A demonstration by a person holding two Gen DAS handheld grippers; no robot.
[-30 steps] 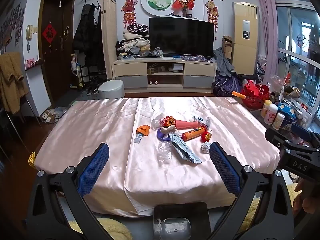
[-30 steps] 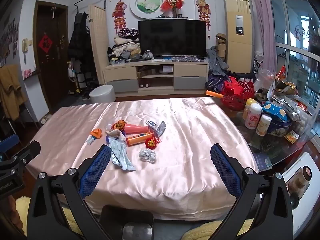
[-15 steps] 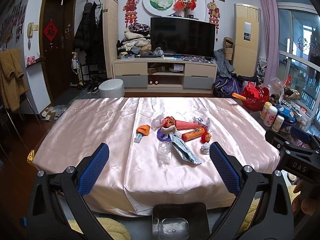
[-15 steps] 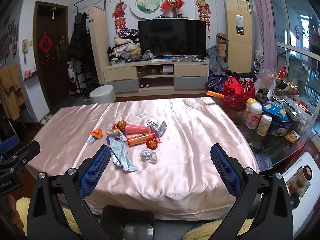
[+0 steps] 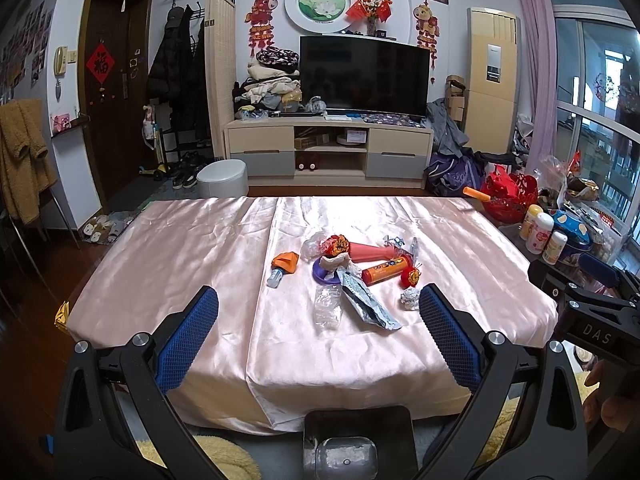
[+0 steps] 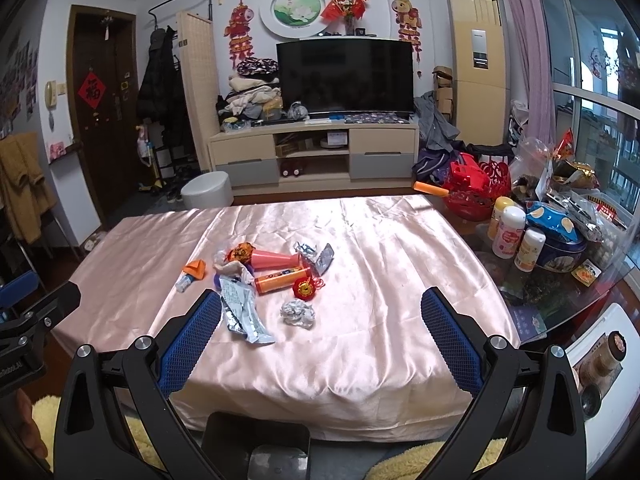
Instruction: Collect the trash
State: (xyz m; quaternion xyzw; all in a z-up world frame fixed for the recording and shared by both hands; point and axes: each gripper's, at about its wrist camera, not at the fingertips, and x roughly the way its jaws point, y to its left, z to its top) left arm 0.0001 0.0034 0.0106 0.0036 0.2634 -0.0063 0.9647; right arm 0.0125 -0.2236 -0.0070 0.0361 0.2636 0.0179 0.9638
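Note:
A heap of trash lies mid-table on a pink satin cloth: a silver foil wrapper, a clear plastic bag, an orange tube, a pink cone, a crumpled foil ball and an orange scrap. My left gripper is open and empty, held short of the table's near edge. My right gripper is open and empty too, also short of the near edge; its view shows the foil ball, the wrapper and the tube.
A glass side table at the right holds bottles, a blue tin and snack bags. A red basket stands behind it. A white stool and a TV cabinet stand beyond the table.
Both views have shifted only slightly; the table sits a touch lower and closer in frame. Both grippers stay open and nothing on the table has moved.

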